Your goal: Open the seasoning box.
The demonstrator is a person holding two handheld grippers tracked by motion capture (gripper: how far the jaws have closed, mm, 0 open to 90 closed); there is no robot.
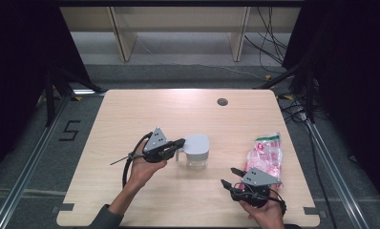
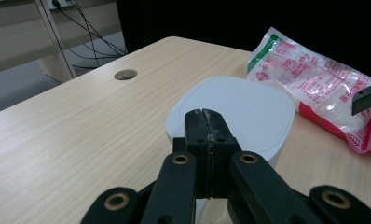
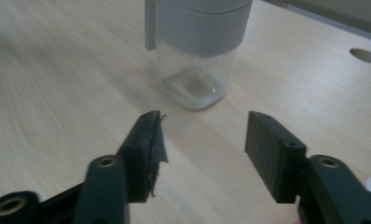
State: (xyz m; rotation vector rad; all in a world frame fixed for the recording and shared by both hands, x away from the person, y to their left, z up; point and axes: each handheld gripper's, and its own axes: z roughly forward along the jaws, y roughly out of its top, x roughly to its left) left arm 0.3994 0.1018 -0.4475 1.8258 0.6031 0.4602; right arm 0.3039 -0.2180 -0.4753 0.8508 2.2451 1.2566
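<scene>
We see the table (image 1: 131, 114) across the frame's centre. The clear jar with a grey lid (image 1: 196, 150) stands at centre. Right of it lies the red-and-white packet (image 1: 264, 155). Left gripper (image 1: 178, 143): clenched, empty, beside the lid. Right gripper (image 1: 228, 177): released, lower right.

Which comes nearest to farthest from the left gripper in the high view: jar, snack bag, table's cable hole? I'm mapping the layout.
1. Jar, right at the left gripper's tips.
2. Cable hole, at the table's far edge.
3. Snack bag, at the right side.
</scene>
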